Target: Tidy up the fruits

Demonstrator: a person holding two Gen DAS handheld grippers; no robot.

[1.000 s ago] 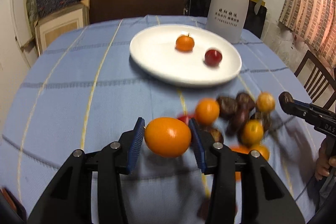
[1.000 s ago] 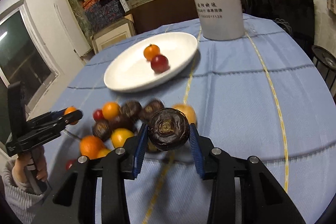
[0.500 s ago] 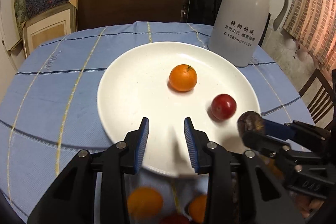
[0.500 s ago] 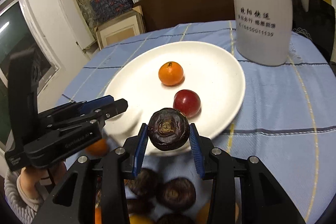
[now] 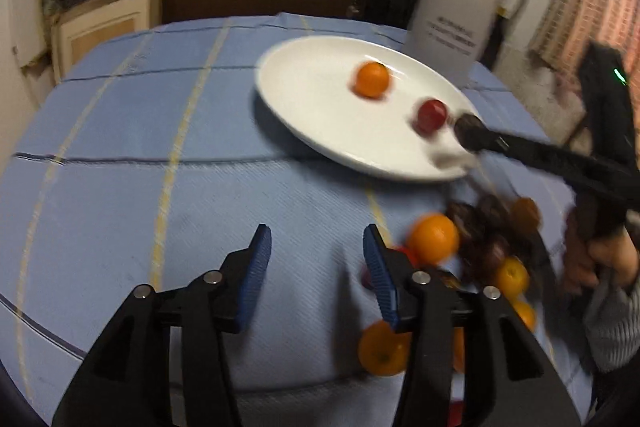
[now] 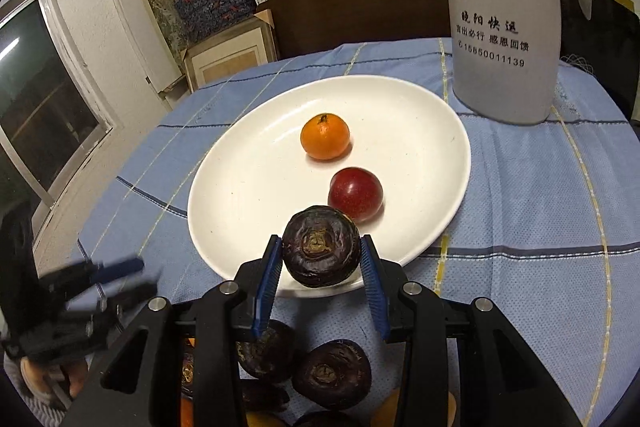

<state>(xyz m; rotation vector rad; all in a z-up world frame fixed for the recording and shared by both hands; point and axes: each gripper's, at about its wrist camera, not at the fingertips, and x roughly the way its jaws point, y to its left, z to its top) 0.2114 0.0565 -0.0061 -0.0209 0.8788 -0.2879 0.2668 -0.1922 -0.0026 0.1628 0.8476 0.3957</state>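
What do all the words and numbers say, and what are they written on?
On the tall white plastic jug, right wrist view:
"晚阳快递", my best reading of the stylised top line
"言出必行 感恩回馈"
"15850011139"
In the left wrist view the same jug's print is too blurred to read.
No other writing is readable.

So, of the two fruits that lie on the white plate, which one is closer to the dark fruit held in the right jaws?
The red fruit, right behind the dark fruit; the orange one lies farther back.
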